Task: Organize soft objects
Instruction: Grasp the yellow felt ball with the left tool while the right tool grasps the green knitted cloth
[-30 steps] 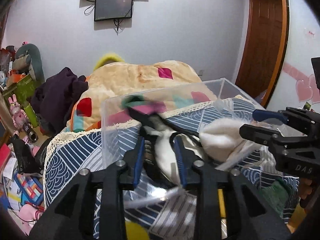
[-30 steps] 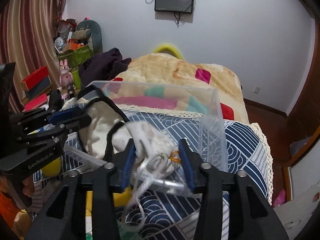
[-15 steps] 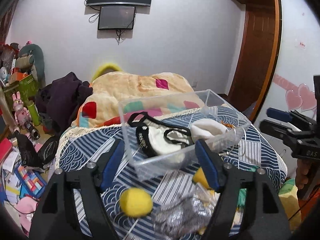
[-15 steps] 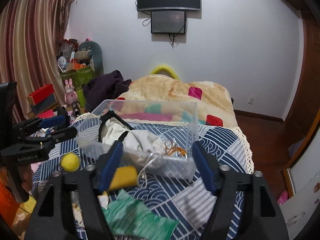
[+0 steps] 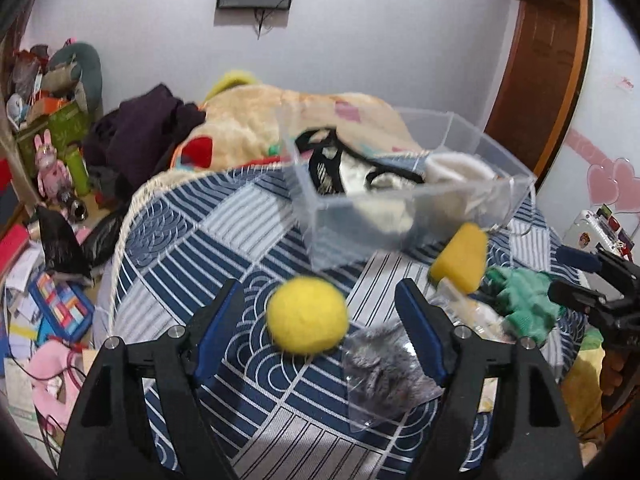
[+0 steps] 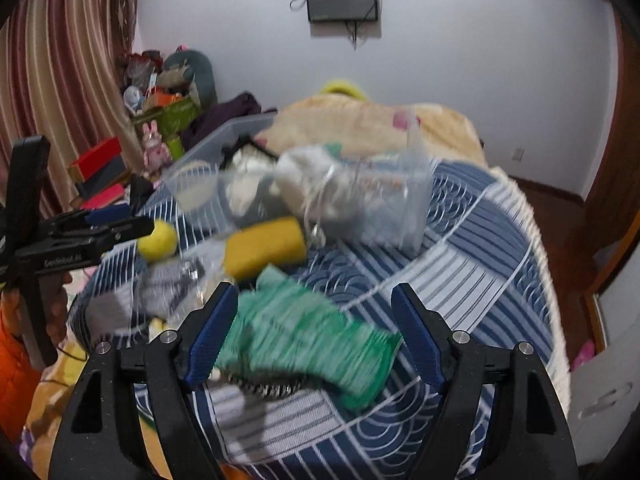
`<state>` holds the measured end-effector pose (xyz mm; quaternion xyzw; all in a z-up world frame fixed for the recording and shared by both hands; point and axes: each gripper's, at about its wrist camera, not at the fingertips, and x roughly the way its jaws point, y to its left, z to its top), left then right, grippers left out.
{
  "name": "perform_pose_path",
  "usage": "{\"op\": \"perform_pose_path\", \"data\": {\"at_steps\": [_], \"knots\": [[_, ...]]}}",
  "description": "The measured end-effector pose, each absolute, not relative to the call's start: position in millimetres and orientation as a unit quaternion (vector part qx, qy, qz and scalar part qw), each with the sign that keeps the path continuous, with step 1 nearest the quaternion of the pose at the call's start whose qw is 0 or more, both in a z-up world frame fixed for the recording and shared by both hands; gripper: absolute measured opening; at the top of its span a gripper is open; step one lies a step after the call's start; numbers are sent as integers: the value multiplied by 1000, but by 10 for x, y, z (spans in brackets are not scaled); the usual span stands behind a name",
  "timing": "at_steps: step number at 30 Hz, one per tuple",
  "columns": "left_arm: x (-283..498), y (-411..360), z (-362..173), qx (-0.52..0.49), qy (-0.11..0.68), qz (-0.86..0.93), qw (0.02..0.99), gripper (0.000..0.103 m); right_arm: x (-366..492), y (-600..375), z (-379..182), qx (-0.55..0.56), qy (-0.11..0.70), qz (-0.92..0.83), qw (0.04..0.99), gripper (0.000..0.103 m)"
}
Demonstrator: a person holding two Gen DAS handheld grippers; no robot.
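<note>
A clear plastic bin (image 5: 412, 216) on the blue patterned bed cover holds white and black soft items; it also shows in the right wrist view (image 6: 384, 216). My left gripper (image 5: 320, 320) is open and empty, its fingers on either side of a yellow ball (image 5: 307, 314). A yellow sponge (image 5: 460, 258) and a bagged grey fluffy item (image 5: 384, 368) lie near. My right gripper (image 6: 314, 332) is open and empty over a green cloth (image 6: 308, 336). The sponge (image 6: 264, 246) and ball (image 6: 157, 240) lie beyond it.
A beige blanket (image 5: 288, 120) and dark clothes (image 5: 140, 136) lie at the bed's far end. Clutter covers the floor at left (image 5: 48, 304). The right gripper shows at the right edge (image 5: 592, 280); the left gripper shows at left (image 6: 80, 236).
Both grippers let go of items in the bin, opened and pulled back. They now sit lower, over the loose items in front of the bin.
</note>
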<state>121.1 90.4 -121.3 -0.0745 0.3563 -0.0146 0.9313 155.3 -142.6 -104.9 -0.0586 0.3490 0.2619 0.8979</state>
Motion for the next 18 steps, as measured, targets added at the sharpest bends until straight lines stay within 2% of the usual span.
{"op": "perform_pose_path", "data": {"at_steps": [2, 3, 4, 6, 8, 12, 14, 16, 18], "knots": [[1242, 917, -1298, -81, 364, -12, 928, 77, 1577, -1434, -1108, -52, 360, 266, 893, 76], [1255, 929, -1324, -84, 366, -11, 927, 77, 1577, -1444, -1140, -49, 363, 267, 891, 72], [1269, 936, -1351, -87, 368, -10, 926, 77, 1602, -1445, -1170, -50, 369, 267, 889, 63], [1285, 956, -1399, -96, 372, -12, 923, 77, 1613, -1445, -1214, -49, 378, 272, 884, 51], [1285, 972, -1429, -101, 372, -15, 923, 69, 1605, -1440, -1242, -44, 381, 278, 881, 42], [1330, 952, -1473, -102, 376, -19, 921, 60, 1572, -1466, -1240, -37, 376, 281, 882, 28], [1345, 948, -1497, -103, 380, -23, 919, 48, 1547, -1493, -1227, -34, 372, 283, 883, 22], [1358, 946, -1508, -105, 381, -25, 918, 46, 1525, -1528, -1199, -30, 366, 282, 886, 15], [1342, 944, -1499, -105, 377, -23, 920, 46, 1496, -1562, -1164, -24, 359, 281, 890, 14]]}}
